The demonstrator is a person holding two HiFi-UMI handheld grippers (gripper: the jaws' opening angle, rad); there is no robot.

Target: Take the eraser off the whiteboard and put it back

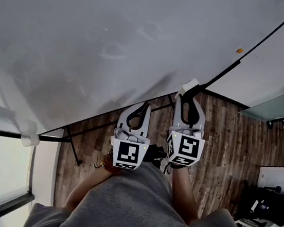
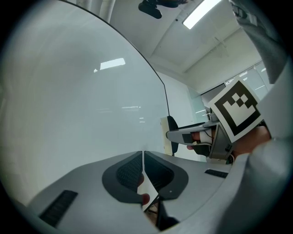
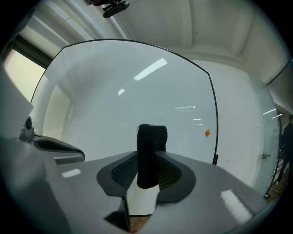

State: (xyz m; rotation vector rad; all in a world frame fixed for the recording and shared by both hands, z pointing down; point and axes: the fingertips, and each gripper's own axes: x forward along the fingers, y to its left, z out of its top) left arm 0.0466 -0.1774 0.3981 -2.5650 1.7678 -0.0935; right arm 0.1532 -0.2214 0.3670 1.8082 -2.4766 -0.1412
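- The right tongs [image 3: 147, 171] are clenched on the eraser [image 3: 150, 153]. Their ribbed pads press on both sides of its dark felt, which stands upright between them and sticks out past the tips.
- The left tongs [image 2: 143, 161] are shut on themselves, pads together with only a thin slit between them and nothing in the grip. In the head view they sit beside the right pair and a little lower.
- Both tongs point level at the whiteboard [image 1: 90, 36], which fills most of what each one's camera sees. Its face carries only faint smears, and one small orange dot [image 1: 239, 50] sits near its right edge.
- From the left tongs' camera the eraser shows side-on, with a pale back and dark felt, close by the board's dark right edge. Whether the felt touches the board or stands just clear of it, I cannot tell.
- Judging by this, the first half of the task looks done: the eraser is carried in the grip and is not resting on the board by itself.
- What is left, as I read it, is putting it back: bring the eraser up to the board, let it hold there, then release the right tongs and draw away.
- The wooden floor [image 1: 221, 141] shows below the board's lower edge, under both tongs.
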